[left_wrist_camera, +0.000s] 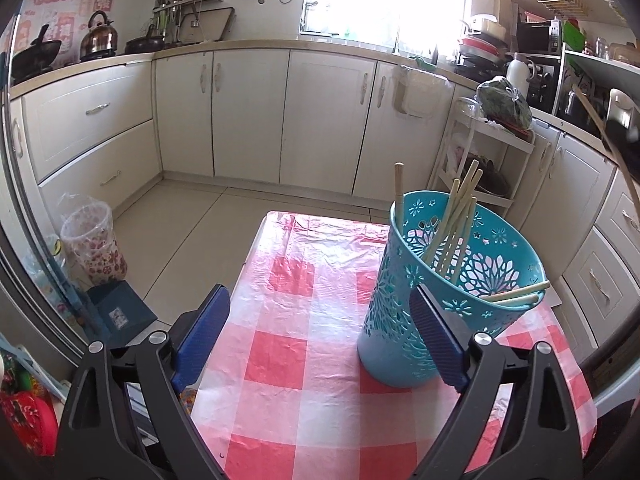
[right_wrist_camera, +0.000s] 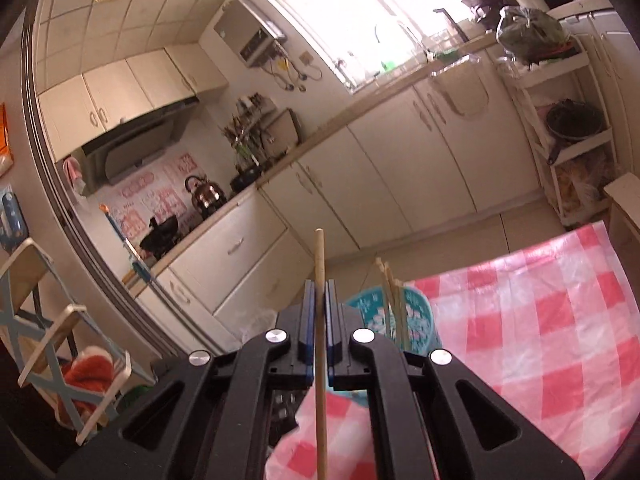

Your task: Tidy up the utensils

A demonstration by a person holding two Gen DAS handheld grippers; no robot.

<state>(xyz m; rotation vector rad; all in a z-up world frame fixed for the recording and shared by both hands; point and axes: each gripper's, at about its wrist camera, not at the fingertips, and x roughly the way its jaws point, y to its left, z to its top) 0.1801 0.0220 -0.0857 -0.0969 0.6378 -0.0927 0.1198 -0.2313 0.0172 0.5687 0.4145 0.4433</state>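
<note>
Left gripper (left_wrist_camera: 320,336): jaws spread wide, nothing between them. It hovers over the table (left_wrist_camera: 296,360), which has a red-and-white checked plastic cloth. Its right pad (left_wrist_camera: 436,344) sits just in front of the basket wall; can't tell if it touches.

Teal basket (left_wrist_camera: 452,280): perforated flower pattern, stands upright on the table's right side, as the left wrist view shows it. Inside it:
- a bundle of pale chopsticks (left_wrist_camera: 460,216) leaning against the far wall, tips above the rim
- 1 wooden stick (left_wrist_camera: 399,186) standing near-vertical at the far-left rim
- 2 more chopsticks (left_wrist_camera: 516,296) lying low across the near-right rim

Right gripper (right_wrist_camera: 319,308): jaws pinched almost fully together on 1 wooden chopstick (right_wrist_camera: 320,356). The stick runs lengthwise between the blue pads (right_wrist_camera: 307,320), sticking out past the fingertips and trailing back under the camera. This gripper is held above and beside the teal basket, which shows partly behind the fingers in the right wrist view, chopstick tips poking out of it.

In the left wrist view, a dark gripper holding a thin stick shows at the far right edge, well above the basket.

Background: white kitchen cabinets (left_wrist_camera: 248,116), kettle (left_wrist_camera: 100,36) on the stove, bright window.
</note>
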